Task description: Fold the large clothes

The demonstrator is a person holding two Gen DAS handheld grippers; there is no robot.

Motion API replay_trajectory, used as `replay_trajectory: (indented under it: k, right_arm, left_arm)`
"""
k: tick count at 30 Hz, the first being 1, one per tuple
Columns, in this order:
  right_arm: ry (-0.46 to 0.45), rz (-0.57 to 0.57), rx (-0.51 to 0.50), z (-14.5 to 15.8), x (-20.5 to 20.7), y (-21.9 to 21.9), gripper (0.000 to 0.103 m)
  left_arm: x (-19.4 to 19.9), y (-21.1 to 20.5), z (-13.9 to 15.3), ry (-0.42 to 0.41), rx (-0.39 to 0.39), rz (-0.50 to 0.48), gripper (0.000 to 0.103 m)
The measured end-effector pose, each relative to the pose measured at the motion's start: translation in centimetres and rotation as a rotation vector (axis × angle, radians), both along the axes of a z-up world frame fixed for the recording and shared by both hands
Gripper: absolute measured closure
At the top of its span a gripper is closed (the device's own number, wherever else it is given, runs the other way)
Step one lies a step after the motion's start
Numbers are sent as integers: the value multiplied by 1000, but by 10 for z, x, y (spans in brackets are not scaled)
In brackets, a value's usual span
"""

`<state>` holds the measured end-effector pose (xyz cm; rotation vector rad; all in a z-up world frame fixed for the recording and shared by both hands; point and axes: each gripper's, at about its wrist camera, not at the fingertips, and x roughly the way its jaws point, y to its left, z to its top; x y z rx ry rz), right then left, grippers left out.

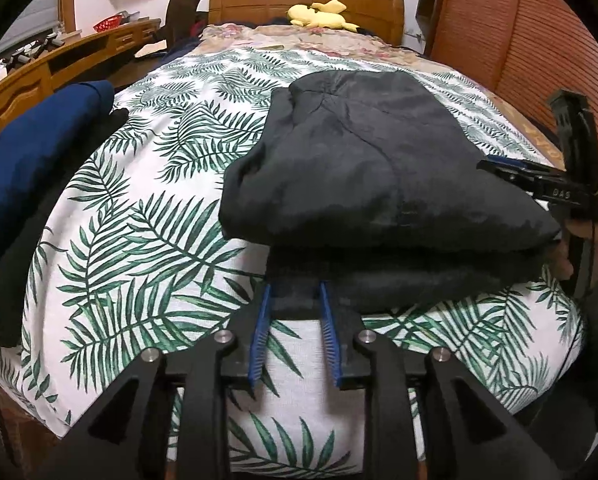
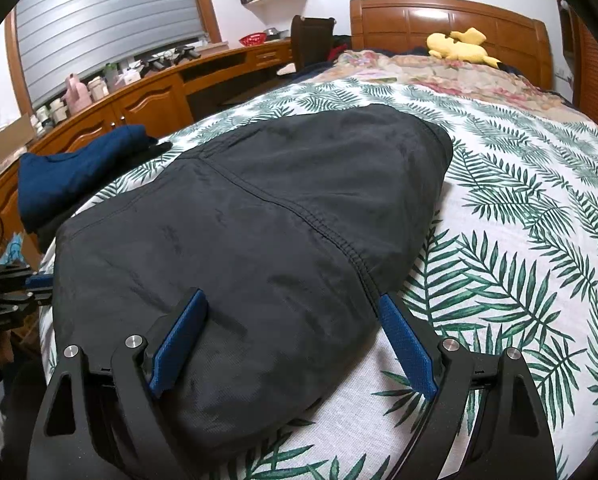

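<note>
Left wrist: one folded black garment (image 1: pixel 379 168) (two hand-held grippers), one bedspread (image 1: pixel 147 216).

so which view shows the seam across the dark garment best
The right wrist view: the seam runs plainly across the top of the folded dark garment, ending in a puckered hem. In the left wrist view the garment is seen from its near edge, and only faint creases show.

We are seeing a black jacket (image 2: pixel 259 220) lying on a white bedspread (image 2: pixel 519 240) with green leaves, a navy garment (image 2: pixel 71 176) at its edge, a yellow plush toy (image 2: pixel 459 48).
</note>
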<state>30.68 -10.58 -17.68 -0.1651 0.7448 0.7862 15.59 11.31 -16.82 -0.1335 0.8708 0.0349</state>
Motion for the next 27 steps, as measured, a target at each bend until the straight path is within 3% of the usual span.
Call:
replay_trajectory:
  k: [10,15,21,27]
  right_arm:
    - [-26,-60,-33,20,16,-1,14]
    - [29,-133,-56,24,69,-2,14]
    - [123,-185,-98,6,137,5,14]
    - [246,-182,-35,-11,171,13,14]
  left_arm:
    - [1,2,-6,-18,8,-9,73]
    - [1,4,-8,-35,0,-19,72]
    - [1,10,-7,-49,-21,-41,69]
    - [4,16,-8,-64,-49,-57,67]
